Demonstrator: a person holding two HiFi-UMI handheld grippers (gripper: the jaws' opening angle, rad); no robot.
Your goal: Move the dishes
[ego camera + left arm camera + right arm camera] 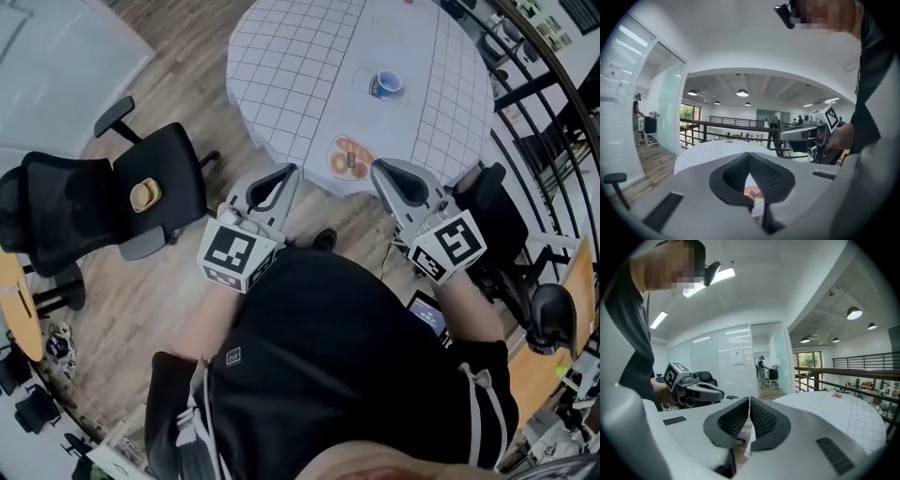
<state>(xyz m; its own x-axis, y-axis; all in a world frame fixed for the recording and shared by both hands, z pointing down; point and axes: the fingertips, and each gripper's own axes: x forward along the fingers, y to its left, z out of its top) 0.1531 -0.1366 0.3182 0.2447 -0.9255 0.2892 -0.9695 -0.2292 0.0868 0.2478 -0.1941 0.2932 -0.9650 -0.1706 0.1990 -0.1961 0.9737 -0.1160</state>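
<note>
The left claw [285, 172] has its jaws together with nothing between them, and the right claw [381, 169] is likewise closed and empty, its pads all but touching. Both are held out level, side by side, just short of the near edge of the table, the left one at about seven o'clock from the plate [351, 157] and the right one at about four o'clock. The plate, patterned in orange, lies at the six o'clock rim of the round table [281, 75], which is covered in a white cloth with a grid of lines; in the left gripper view a slice of the plate shows through the gap below the closed jaw tips. A blue cup [386, 84] stands near the table's middle, at one o'clock from the plate and well apart from it. At nine o'clock from the left claw a black office chair [173, 178] stands on the wooden floor [178, 94], and a tan bowl [144, 195] sits on its seat. A dark railing [525, 94] curves past the table at three o'clock.
</note>
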